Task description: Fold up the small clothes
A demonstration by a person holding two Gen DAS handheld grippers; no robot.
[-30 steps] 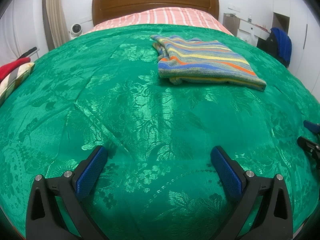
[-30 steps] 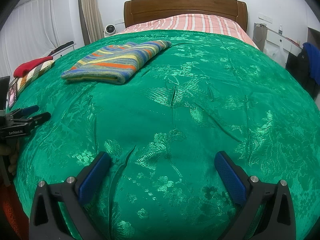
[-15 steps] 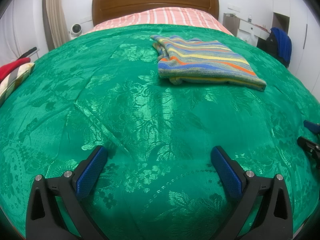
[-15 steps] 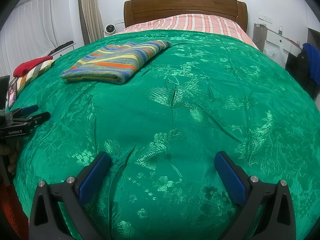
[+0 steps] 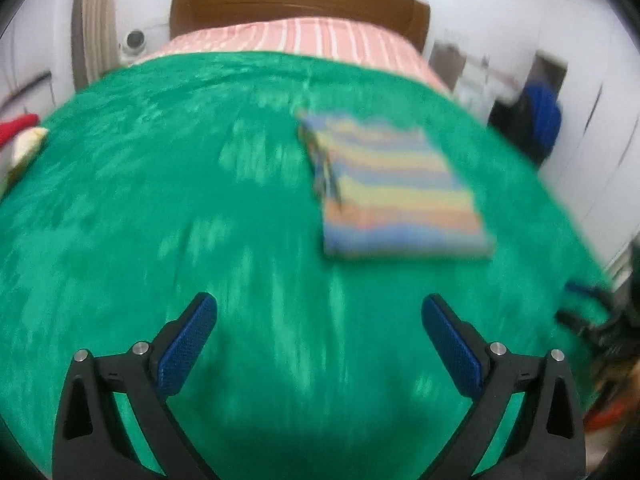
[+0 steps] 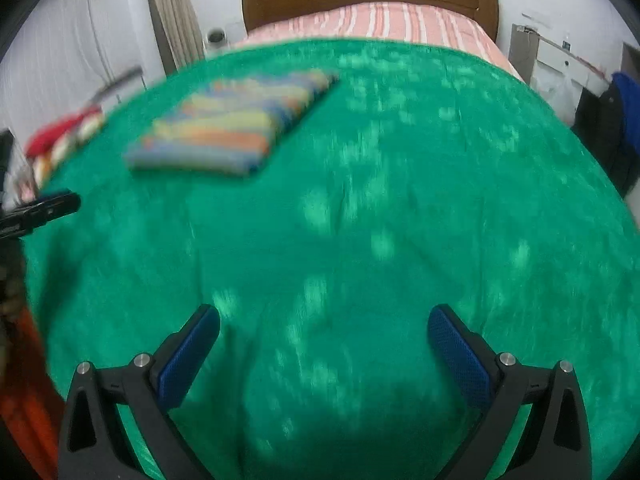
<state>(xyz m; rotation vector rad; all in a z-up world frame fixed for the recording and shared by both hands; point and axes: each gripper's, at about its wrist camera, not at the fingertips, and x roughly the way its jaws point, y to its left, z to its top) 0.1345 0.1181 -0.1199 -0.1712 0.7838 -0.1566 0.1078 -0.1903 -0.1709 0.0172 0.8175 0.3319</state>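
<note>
A folded striped garment (image 5: 394,196) in blue, yellow and orange lies on the green bedspread (image 5: 200,200), ahead and right of my left gripper (image 5: 319,344). In the right wrist view the garment (image 6: 228,128) lies far ahead to the left. My left gripper is open and empty above the near bedspread. My right gripper (image 6: 324,352) is open and empty above the bedspread (image 6: 400,200) too. Each gripper shows at the other view's edge: the right gripper (image 5: 592,320) and the left gripper (image 6: 40,210). Both views are motion-blurred.
A wooden headboard (image 5: 300,4) and striped pink sheet (image 5: 304,38) are at the far end. Red and pale clothes (image 6: 60,140) lie at the bed's left edge. A blue item (image 5: 542,120) hangs by the right wall. A white nightstand (image 6: 552,64) stands at the right.
Both grippers have lifted and pulled back from the bedspread; both views are now blurred. The striped garment sits lower in the frames. Both jaws stay open.
</note>
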